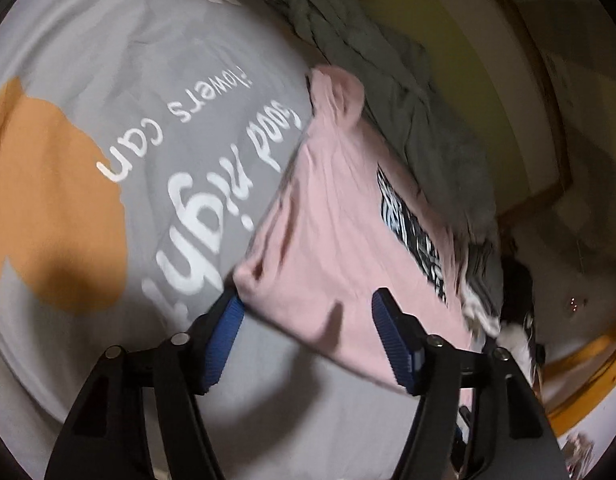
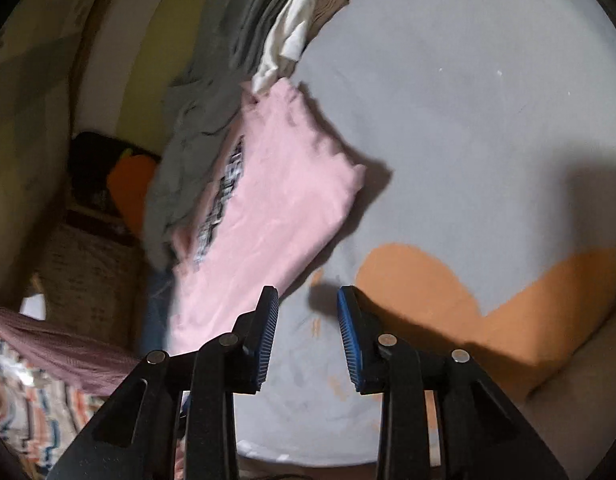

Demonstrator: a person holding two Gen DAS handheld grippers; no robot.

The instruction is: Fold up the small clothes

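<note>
On the left the grey bed cover [image 1: 108, 80] spreads out, with an orange patch [image 1: 48, 200] and white lettering [image 1: 212, 200] printed on it, upside down from this side. The left gripper [image 1: 308, 308] hangs over it with its blue pads [image 1: 224, 344] standing apart and nothing pressed between them; the near corner of the pink T-shirt [image 1: 340, 248] lies just in front of the gap, and the right-hand pad sits over the shirt's near edge. The shirt lies folded into a long strip on the cover, a black-and-white print [image 1: 412, 232] showing along its far side. Beyond it a heap of grey clothes [image 1: 388, 80] is bunched up against the shirt's edge.

From the right gripper's [image 2: 308, 300] side, the same pink T-shirt [image 2: 276, 208] runs diagonally away, grey clothes [image 2: 212, 120] to its left and a crumpled white garment [image 2: 296, 28] at its far end. This gripper's jaws also stand apart, less widely, holding nothing, over bare grey cover [image 2: 448, 120] just beside the shirt's near corner. Orange shapes [image 2: 420, 280] lie to the right.
</note>
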